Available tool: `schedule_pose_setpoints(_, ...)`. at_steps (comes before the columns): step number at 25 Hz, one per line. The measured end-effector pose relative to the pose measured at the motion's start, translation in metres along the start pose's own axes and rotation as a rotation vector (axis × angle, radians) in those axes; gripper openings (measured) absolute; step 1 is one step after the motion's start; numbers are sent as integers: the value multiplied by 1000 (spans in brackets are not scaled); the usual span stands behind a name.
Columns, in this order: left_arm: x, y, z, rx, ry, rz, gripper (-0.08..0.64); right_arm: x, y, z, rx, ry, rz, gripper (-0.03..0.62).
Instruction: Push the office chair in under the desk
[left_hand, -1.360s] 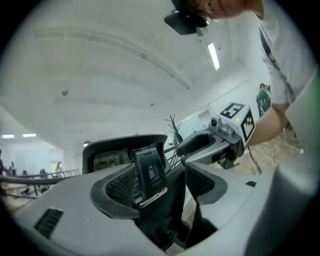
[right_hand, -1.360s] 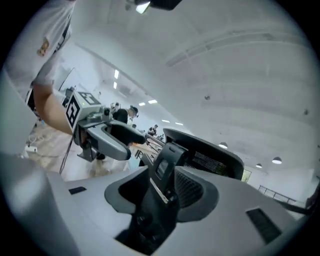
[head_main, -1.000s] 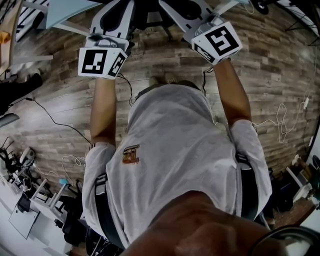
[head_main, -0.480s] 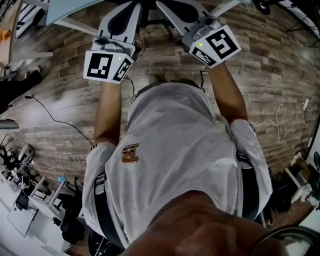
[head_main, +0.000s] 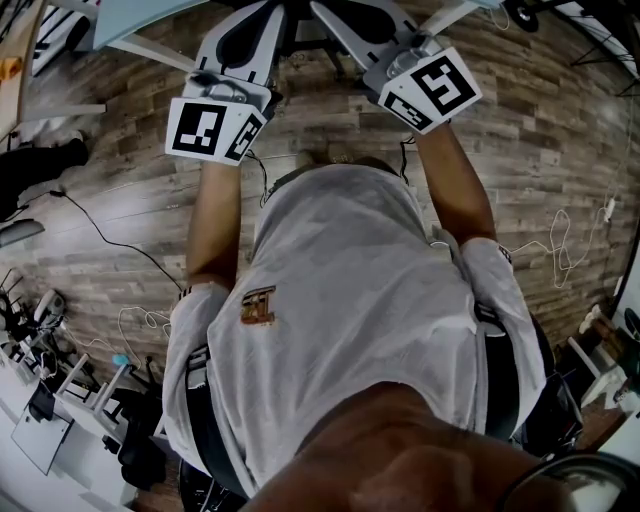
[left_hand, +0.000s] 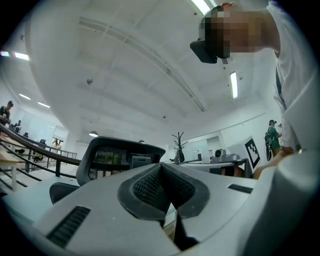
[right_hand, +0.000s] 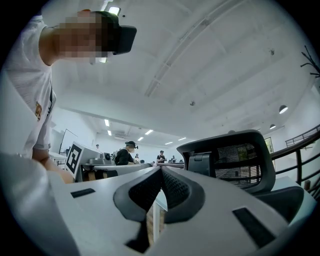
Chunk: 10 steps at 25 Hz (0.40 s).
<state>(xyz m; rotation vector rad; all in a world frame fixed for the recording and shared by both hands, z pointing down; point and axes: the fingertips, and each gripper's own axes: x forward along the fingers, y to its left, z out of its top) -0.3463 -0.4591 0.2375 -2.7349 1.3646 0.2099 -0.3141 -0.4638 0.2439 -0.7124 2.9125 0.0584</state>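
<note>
In the head view the black office chair (head_main: 298, 32) stands at the top edge, partly cut off, beside the pale desk top (head_main: 130, 14). Both arms reach out toward it. My left gripper (head_main: 252, 28) and right gripper (head_main: 352, 24) point at the chair from either side, their marker cubes nearest me. The left gripper view shows that gripper (left_hand: 161, 166) shut, pads together with nothing between them, and the chair's mesh back (left_hand: 120, 158) beyond. In the right gripper view the right gripper (right_hand: 161, 170) is likewise shut and empty, with the chair back (right_hand: 235, 159) beyond. Contact with the chair is hidden.
Wood-plank floor (head_main: 560, 120) with loose cables (head_main: 110, 245) to the left and right of me. Stands and gear crowd the lower left corner (head_main: 60, 390). Desks with other people (right_hand: 125, 152) and a coat stand (left_hand: 178, 150) show in the distance.
Both hands have shifted a little inward and toward the chair; the marker cubes sit slightly closer together. The chair itself looks unmoved.
</note>
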Motion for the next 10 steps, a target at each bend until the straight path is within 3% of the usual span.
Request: schedule_pose_setpoints(10, -1, 0, -3, 3, 3, -13, 18, 0, 1, -5, -7, 19, -4, 34)
